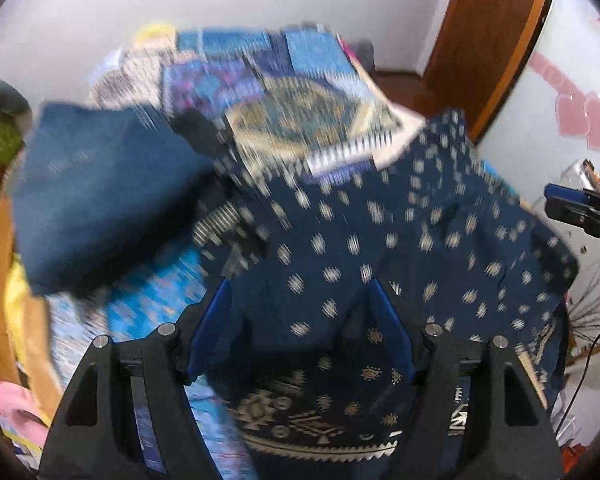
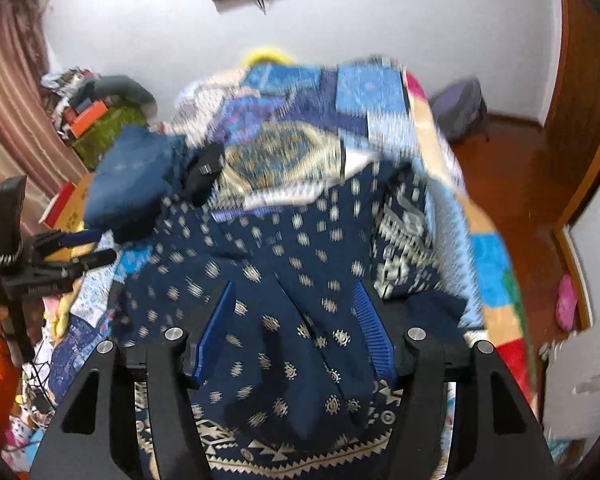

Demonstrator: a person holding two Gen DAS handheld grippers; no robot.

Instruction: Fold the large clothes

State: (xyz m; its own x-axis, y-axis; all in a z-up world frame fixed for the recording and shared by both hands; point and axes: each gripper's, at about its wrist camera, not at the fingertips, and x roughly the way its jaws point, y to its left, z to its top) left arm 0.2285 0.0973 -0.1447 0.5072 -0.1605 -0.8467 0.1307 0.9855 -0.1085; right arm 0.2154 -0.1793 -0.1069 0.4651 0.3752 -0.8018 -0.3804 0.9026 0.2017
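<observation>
Lying across the bed (image 2: 496,256) in the middle of both pictures is a dark blue dress (image 2: 300,264) with pale dots, and folded jeans (image 1: 100,196) sit at its upper left. Both grippers point down at the dress. The left gripper (image 1: 300,292) has its blue fingers (image 1: 210,320) spread apart with cloth between them but not pinched, and the right gripper (image 2: 296,292) is spread the same way over a loose fold.
</observation>
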